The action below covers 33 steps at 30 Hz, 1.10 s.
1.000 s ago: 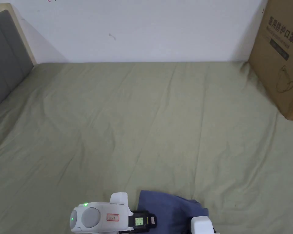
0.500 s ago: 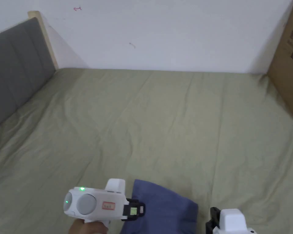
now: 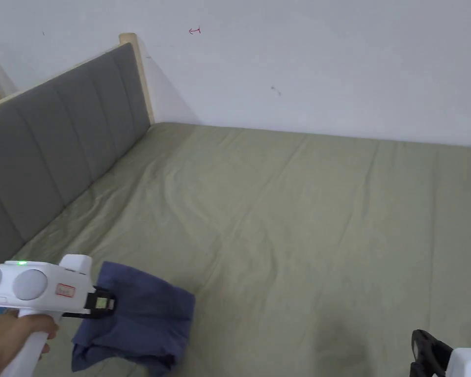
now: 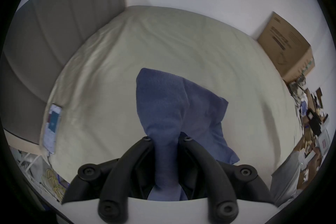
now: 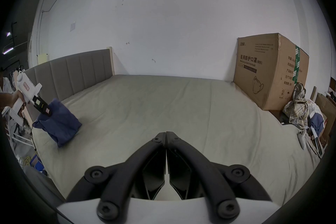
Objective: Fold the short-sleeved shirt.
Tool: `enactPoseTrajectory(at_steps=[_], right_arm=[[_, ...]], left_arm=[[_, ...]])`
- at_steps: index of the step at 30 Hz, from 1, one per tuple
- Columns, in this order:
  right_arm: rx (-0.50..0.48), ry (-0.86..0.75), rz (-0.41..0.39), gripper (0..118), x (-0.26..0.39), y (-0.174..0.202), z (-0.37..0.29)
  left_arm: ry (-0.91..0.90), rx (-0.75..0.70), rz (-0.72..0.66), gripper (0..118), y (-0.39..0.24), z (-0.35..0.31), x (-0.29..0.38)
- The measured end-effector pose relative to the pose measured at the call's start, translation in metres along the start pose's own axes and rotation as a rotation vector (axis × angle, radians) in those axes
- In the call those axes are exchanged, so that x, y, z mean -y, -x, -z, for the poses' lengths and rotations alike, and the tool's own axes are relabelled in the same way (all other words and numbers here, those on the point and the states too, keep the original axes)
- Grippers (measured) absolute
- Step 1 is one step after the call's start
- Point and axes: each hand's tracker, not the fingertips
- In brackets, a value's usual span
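The bed (image 3: pixel 303 221) lies bare across its middle and far side; a headboard (image 3: pixel 58 162) bounds its left edge and a wall (image 3: pixel 303 64) its far edge. A box (image 5: pixel 269 71) stands at the right edge against the wall. The shirt (image 3: pixel 141 319), a folded blue bundle, sits at the near left corner of the bed, partly raised. The left gripper (image 4: pixel 166 138) is clamped on one end of it, held by a hand (image 3: pixel 13 338) low at the left. The right gripper (image 5: pixel 165 134) hangs over the near edge, well apart from the shirt, jaws pressed together on nothing.
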Motion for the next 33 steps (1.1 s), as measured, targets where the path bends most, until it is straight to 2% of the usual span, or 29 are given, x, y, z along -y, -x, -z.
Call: enactPoseTrajectory(at_steps=[3,8,9,12,13,16,17,22,26,33], right_arm=[[0.002,-0.011,0.005,0,-0.005,0.003,0.004],[0.012,-0.003,0.004,0,-0.002,-0.004,0.012],[0.014,0.005,0.004,0,-0.002,-0.005,0.014],[0.022,0.011,0.011,0,-0.002,-0.01,0.012],[0.026,0.011,0.012,0,-0.002,-0.012,0.01],[0.032,0.002,0.021,0,-0.006,-0.017,0.003],[0.033,-0.002,0.021,0,-0.007,-0.019,0.001],[0.04,-0.062,0.039,0,-0.028,-0.028,-0.021],[0.048,-0.112,0.022,0,-0.051,-0.039,-0.042],[0.095,-0.199,0.01,0,-0.101,-0.052,-0.087]], left_arm=[[0.021,-0.055,-0.049,17,0.025,0.012,-0.005],[0.09,-0.092,-0.102,19,0.028,0.041,-0.002],[0.106,-0.121,-0.113,23,0.025,0.046,0.0],[0.116,-0.171,-0.148,49,0.025,0.055,0.001],[0.122,-0.186,-0.161,66,0.022,0.055,0.0],[0.067,-0.173,-0.175,101,0.013,0.042,0.002],[0.053,-0.174,-0.175,104,0.009,0.038,0.001],[-0.056,-0.179,-0.165,104,-0.021,-0.003,-0.005],[-0.164,-0.153,-0.119,104,-0.052,-0.047,-0.007],[-0.494,-0.113,-0.069,104,-0.125,-0.144,-0.001]])
